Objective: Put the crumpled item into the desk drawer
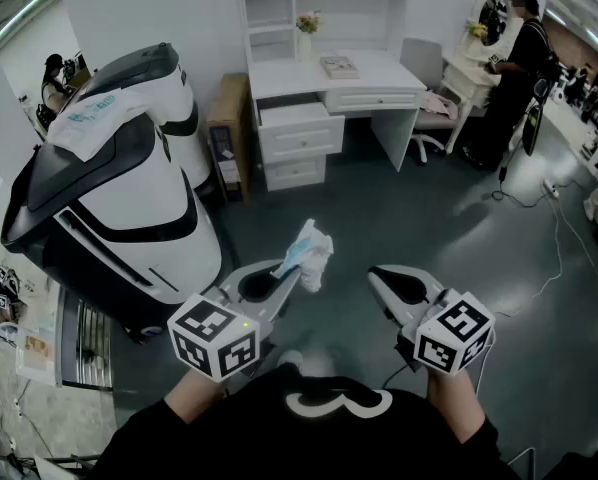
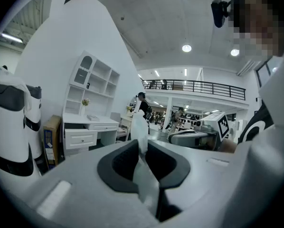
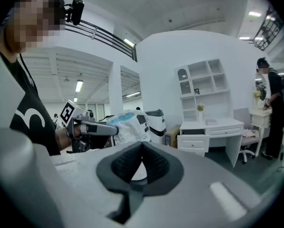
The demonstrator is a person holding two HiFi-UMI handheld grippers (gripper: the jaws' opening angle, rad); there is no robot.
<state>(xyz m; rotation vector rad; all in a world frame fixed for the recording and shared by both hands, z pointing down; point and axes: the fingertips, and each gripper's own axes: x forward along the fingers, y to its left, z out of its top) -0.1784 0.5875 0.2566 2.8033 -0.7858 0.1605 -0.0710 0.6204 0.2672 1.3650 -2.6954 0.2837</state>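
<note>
My left gripper is shut on a crumpled white and blue item, held up over the floor in front of me. In the left gripper view the item stands pinched between the dark pads. My right gripper hangs beside it on the right, shut and holding nothing; in the right gripper view its tips meet, and the item shows to the left. The white desk stands several steps ahead against the wall. Its top left drawer is pulled open.
A large white and black machine stands close on my left. A cardboard box leans beside the desk, a chair at its right. A person stands at a dressing table at the far right. A cable runs over the floor.
</note>
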